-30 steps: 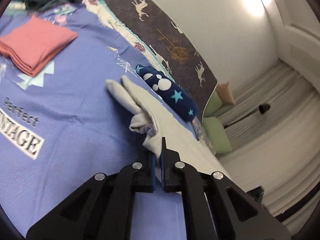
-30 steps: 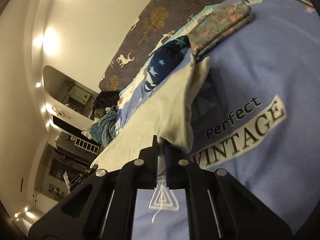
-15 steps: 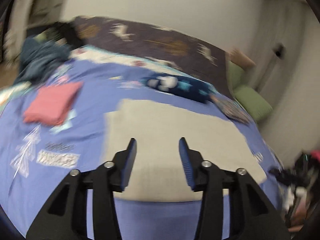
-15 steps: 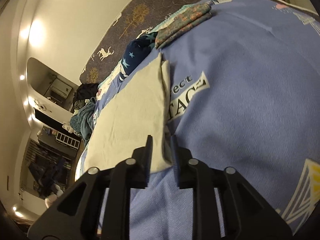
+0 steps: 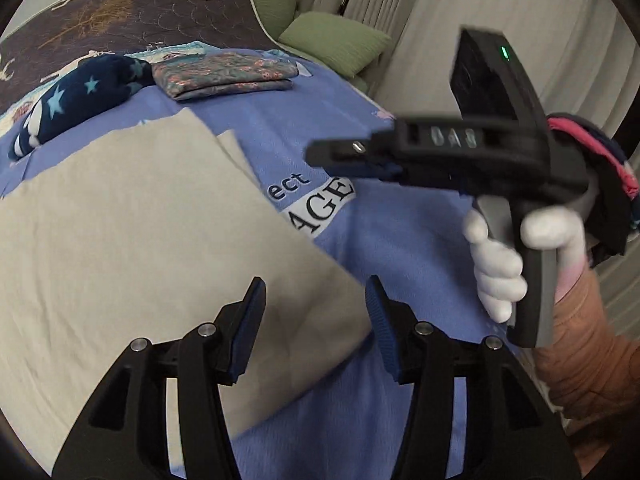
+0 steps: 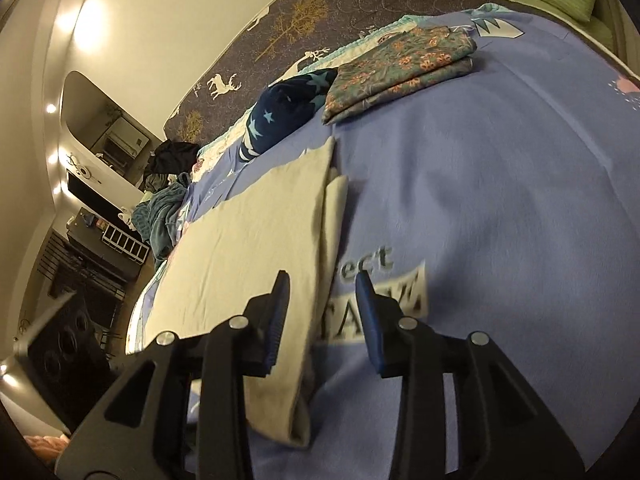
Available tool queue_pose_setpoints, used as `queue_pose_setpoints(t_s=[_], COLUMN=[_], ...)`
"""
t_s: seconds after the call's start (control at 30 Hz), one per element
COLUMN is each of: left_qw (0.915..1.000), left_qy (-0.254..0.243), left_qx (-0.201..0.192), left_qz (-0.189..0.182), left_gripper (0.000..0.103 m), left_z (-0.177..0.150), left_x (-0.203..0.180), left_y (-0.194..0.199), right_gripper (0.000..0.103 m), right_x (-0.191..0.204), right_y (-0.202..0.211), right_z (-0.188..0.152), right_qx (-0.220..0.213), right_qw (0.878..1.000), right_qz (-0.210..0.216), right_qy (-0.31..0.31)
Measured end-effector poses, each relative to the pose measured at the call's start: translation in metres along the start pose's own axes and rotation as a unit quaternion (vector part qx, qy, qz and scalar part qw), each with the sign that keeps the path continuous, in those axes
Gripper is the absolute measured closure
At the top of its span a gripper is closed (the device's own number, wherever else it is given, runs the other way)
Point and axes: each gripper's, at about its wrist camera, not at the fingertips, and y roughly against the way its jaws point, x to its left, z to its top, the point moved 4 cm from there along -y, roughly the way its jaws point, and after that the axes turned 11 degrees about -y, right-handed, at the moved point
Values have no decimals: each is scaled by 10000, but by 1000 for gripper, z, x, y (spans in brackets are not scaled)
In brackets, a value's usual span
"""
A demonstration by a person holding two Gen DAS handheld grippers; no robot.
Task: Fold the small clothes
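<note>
Showing gloved hand [image 5: 500, 264]: left view only.

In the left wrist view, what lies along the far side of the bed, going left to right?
Navy star-print bundle → folded floral cloth → green pillow.

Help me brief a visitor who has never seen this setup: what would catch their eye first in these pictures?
Probably the beige cloth, lying flat across the purple printed bedspread, with the open left gripper just above its near corner. Next, the right gripper, held in a white-gloved hand at the right. Behind lie a folded floral cloth and a star-patterned navy bundle.
</note>
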Motion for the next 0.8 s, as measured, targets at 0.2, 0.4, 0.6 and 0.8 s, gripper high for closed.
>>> queue_pose_setpoints(t_s=[0.2, 0.4, 0.6, 0.8], left_qw=[9992, 9979, 9966, 9899], left_qy=[-136, -361, 715, 1229], left_qx=[326, 348, 178, 2], left_qz=[203, 404, -360, -707], left_gripper=[48, 63, 91, 92], left_z=[4, -7, -21, -37], left_x=[-10, -10, 28, 45], left_y=[-35, -36, -28, -23], right_gripper=[67, 61, 100, 103], right_x=[5, -5, 7, 9], right_y=[-42, -94, -107, -76], right_z=[45, 62, 79, 96], right_qx=[658, 1078, 875, 109], right_qw=[9970, 9940, 9909, 9947], right_qz=[405, -170, 942, 1005], right_qy=[-32, -114, -399, -205])
